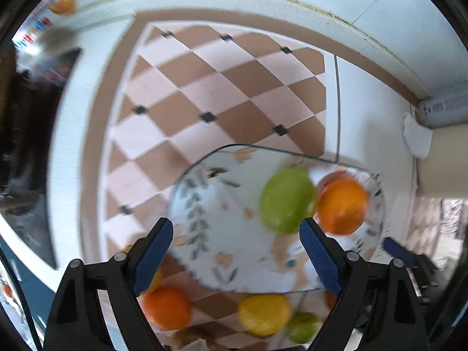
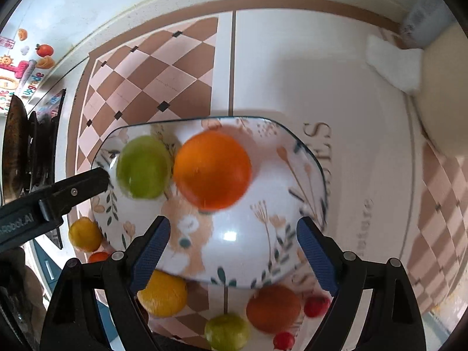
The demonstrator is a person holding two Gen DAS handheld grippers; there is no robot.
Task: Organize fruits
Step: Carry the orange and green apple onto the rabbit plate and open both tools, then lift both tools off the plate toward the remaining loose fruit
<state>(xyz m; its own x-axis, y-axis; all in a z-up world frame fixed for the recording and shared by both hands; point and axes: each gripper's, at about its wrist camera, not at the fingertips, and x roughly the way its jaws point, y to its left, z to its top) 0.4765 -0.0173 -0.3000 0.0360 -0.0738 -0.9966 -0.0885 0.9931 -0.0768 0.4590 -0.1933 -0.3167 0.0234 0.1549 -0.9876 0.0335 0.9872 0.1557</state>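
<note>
Both tongs, left (image 1: pixel 236 235) and right (image 2: pixel 233 234), gaping empty above the plate (image 2: pixel 263 251) with apple (image 2: pixel 143 166) and orange (image 2: pixel 212 169).

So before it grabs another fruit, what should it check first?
1. Left tool open with nothing in it: ok.
2. Right tool open with nothing in it: ok.
3. Room left in the bowl: ok, only the green fruit and the orange are inside.
4. Fruits still waiting on the counter: ok, a yellow one, a green one and small red ones lie near the bowl.
5. Tools clear of each other: ok, the left tool sits at the bowl's left rim, apart from the right.
6. Bowl steady: cannot tell, the pictures are blurred.
</note>
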